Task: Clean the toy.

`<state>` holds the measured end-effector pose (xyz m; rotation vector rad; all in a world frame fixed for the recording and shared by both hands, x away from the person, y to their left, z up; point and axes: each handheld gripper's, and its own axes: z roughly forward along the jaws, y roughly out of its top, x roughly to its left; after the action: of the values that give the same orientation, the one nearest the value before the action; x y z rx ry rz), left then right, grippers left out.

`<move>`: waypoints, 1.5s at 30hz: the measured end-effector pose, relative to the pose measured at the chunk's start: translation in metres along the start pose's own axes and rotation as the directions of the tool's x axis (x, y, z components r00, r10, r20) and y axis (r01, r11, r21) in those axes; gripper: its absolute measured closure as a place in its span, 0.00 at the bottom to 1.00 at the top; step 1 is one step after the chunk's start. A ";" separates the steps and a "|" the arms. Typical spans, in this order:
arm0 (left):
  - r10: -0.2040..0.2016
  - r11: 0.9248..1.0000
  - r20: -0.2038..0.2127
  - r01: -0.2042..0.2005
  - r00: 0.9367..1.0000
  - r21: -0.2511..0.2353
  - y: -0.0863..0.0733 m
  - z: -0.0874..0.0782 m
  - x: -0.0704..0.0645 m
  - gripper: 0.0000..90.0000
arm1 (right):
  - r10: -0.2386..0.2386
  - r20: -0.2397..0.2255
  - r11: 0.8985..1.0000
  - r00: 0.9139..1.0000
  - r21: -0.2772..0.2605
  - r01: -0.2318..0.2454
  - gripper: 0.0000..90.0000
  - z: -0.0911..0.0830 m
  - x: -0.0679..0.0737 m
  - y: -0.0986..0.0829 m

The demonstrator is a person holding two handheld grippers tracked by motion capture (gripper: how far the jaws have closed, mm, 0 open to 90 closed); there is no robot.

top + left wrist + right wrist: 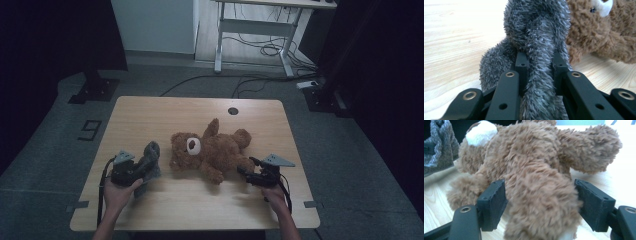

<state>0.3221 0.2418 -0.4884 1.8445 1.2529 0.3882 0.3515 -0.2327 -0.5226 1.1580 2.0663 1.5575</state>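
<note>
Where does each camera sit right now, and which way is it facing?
High view: above the person's side, looking forward and down on table; forearms, left gripper, right gripper.
Left gripper view: along jaws clamping grey plush.
Right gripper view: along open jaws around teddy bear leg.
Shared: both toys.

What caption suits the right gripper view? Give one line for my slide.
Right gripper straddles the brown teddy bear's leg, jaws open.

Lab or office: desk frame (pixel 260 27), floor cables (pixel 260 50), dark stands (pixel 95 85).
</note>
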 end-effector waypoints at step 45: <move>0.093 0.996 -0.084 -0.091 0.992 0.027 -0.019 -0.019 0.000 0.28 | -0.029 0.002 0.999 1.000 0.038 0.029 0.27 -0.013 0.008 -0.013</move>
<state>0.2980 0.2532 -0.4920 1.9274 1.2366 0.5094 0.3322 -0.2366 -0.5277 1.1370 2.1098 1.5096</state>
